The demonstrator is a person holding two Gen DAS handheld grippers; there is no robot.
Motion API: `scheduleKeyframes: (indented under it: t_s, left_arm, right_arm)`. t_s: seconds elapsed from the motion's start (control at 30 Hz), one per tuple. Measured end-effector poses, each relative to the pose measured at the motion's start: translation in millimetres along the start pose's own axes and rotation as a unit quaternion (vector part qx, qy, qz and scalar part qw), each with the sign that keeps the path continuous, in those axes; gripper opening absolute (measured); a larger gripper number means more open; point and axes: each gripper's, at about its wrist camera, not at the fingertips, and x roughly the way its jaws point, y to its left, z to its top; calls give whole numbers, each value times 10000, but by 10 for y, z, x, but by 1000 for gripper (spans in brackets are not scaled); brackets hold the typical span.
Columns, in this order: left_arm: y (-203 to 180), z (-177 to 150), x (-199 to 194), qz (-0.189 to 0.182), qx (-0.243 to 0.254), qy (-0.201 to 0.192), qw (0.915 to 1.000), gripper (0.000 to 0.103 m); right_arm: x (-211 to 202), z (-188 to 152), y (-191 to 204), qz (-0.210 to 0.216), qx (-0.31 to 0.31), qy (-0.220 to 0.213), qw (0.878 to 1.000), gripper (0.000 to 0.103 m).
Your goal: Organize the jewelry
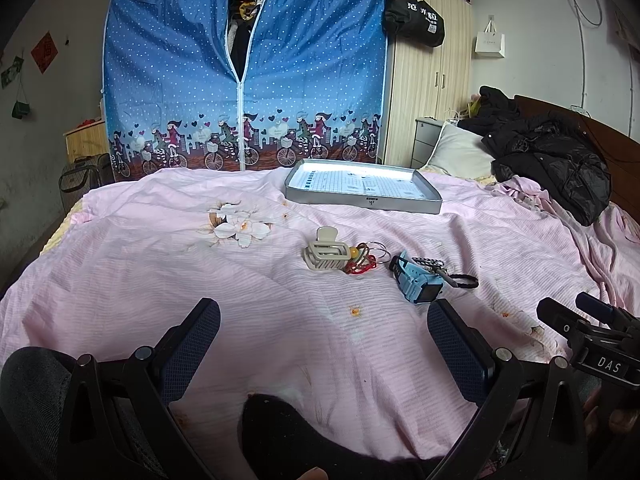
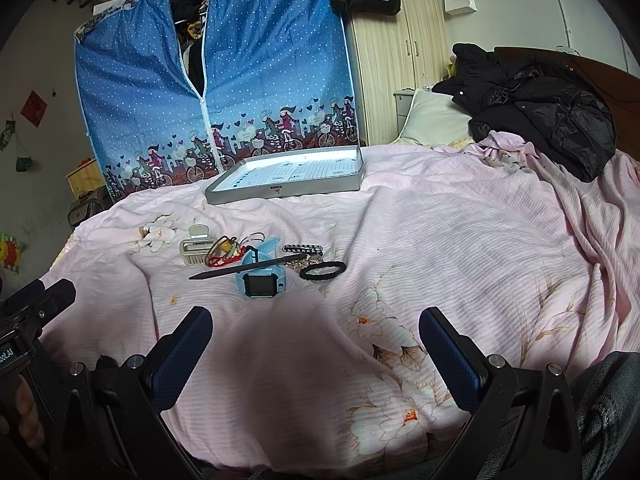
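A small pile of accessories lies mid-bed on the pink sheet. It holds a beige hair claw [image 1: 326, 251] [image 2: 196, 249], red and metal bangles [image 1: 366, 258] [image 2: 230, 250], a light-blue watch [image 1: 418, 278] [image 2: 262, 276], a black hair stick [image 2: 248, 269], a studded barrette [image 2: 303, 249] and a black hair tie [image 1: 464, 281] [image 2: 323, 270]. Beyond them rests an open silver tray box [image 1: 404, 205] [image 2: 320, 192]. My left gripper [image 1: 324, 320] and my right gripper [image 2: 316, 328] both stand open and empty, short of the pile.
A black jacket [image 1: 552, 156] [image 2: 540, 108] and a white pillow [image 1: 460, 152] lie at the bed's right end. A blue zip wardrobe [image 1: 240, 72] and a wooden cupboard [image 1: 428, 80] stand behind the bed. The other gripper [image 1: 592, 332] [image 2: 32, 312] shows at each view's edge.
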Motion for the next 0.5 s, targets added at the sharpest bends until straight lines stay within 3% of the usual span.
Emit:
scheduleKeyframes:
  t_s: [0.5]
  left_arm:
    - [5,-1,-8,5,8,-4,10000,102]
  right_arm:
    - [-27,15,28,6,7,-2,10000,103]
